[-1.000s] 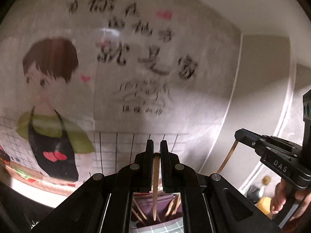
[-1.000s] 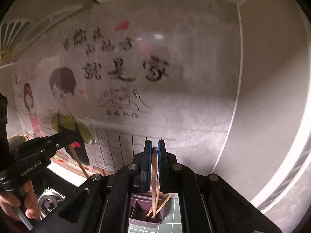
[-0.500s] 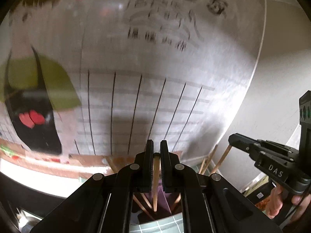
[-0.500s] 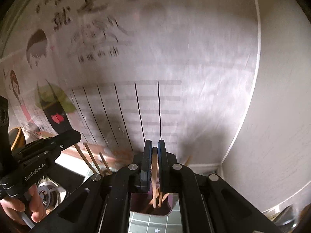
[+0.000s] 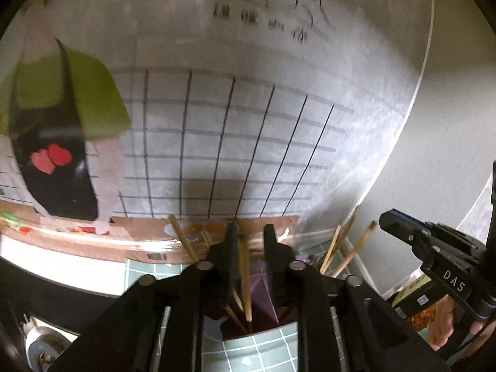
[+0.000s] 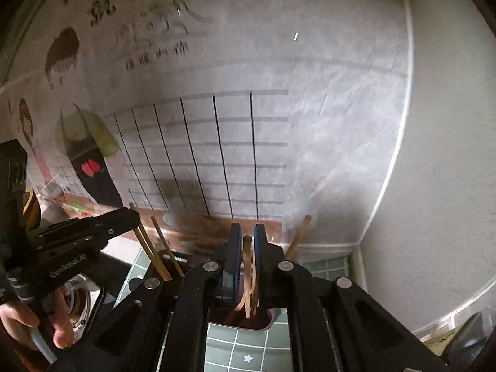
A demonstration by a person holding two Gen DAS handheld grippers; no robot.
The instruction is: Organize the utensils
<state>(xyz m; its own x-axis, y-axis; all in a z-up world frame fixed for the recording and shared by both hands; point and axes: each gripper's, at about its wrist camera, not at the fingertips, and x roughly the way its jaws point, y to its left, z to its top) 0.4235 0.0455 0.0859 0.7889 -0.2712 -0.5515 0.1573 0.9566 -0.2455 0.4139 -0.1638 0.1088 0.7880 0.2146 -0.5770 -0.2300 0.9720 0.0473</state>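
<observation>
My left gripper hangs over a purple holder. Its jaws are opening, and a wooden chopstick stands loose in the gap, its lower end down in the holder. My right gripper is over the same dark holder. Its blue-padded jaws are opening a little, with a chopstick between them that reaches into the holder. More chopsticks lean out of the holder at both sides. Each gripper shows in the other's view: the right gripper and the left gripper.
A wall with a cartoon poster and a black grid rises right behind the holder, and a side wall closes the corner on the right. The holder stands on a green tiled surface. A metal stove burner lies at the lower left.
Both grippers came down toward the holder and tipped forward. Their jaws were shut on the chopsticks before and have now parted, so the chopsticks stand in the holder.
</observation>
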